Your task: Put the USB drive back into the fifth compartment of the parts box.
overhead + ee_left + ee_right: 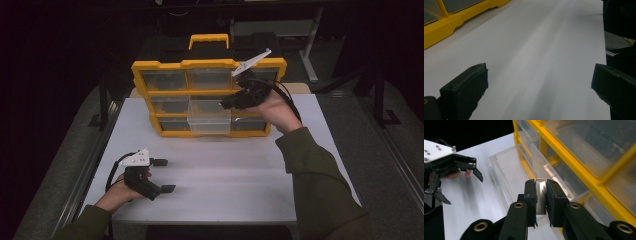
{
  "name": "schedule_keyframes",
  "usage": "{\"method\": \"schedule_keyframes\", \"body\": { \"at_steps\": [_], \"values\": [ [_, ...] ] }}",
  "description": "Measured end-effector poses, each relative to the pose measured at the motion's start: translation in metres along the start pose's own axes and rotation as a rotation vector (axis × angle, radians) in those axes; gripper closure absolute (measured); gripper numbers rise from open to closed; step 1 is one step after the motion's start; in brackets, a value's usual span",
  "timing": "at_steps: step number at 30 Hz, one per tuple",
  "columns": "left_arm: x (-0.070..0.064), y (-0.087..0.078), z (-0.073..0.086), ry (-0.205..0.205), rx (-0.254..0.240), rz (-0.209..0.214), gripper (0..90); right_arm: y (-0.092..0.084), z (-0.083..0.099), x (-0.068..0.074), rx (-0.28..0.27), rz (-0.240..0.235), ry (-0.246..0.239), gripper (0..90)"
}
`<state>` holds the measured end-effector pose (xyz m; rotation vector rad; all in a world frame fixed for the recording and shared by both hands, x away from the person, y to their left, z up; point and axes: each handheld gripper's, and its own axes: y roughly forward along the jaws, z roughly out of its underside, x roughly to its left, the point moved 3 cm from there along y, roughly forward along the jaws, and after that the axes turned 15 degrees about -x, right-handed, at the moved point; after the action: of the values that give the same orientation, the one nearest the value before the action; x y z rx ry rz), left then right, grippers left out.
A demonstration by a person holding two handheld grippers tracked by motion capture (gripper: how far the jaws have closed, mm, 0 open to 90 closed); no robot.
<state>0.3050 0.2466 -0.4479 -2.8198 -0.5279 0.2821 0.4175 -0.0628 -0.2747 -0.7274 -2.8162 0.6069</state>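
Right gripper (541,195) clamps a small metal plate (540,197) upright above the organizer's (209,95) pulled-out clear drawer (209,120); left gripper (165,175) rests spread wide on the table (225,185).

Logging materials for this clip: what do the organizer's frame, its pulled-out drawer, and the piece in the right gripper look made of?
Organizer frame: opaque yellow moulded plastic, probably. Drawer: clear plastic; the table shows through it. Piece in the right gripper: thin and shiny silver, likely metal.
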Motion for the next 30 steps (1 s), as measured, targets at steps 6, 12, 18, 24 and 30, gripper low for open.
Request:
{"method": "schedule_keyframes", "body": {
  "at_steps": [6,12,18,24,30],
  "values": [
    [0.000,0.000,0.000,0.000,-0.001,0.002,0.1,0.015,0.000,0.003,0.016,-0.015,0.001,77.4],
    [0.000,-0.001,0.000,0.000,0.000,0.003,0.1,0.022,0.001,0.004,0.009,-0.022,0.017,68.6],
    [0.000,-0.001,0.000,0.002,0.003,0.003,0.1,0.016,0.000,0.006,-0.022,-0.009,0.019,53.9],
    [0.000,-0.001,0.001,0.001,0.003,0.001,0.1,0.004,0.002,0.005,-0.053,0.008,0.031,46.7],
    [0.000,-0.002,0.001,-0.005,0.002,-0.003,0.1,-0.008,0.010,0.004,-0.061,0.015,0.028,40.0]
  ]
}}
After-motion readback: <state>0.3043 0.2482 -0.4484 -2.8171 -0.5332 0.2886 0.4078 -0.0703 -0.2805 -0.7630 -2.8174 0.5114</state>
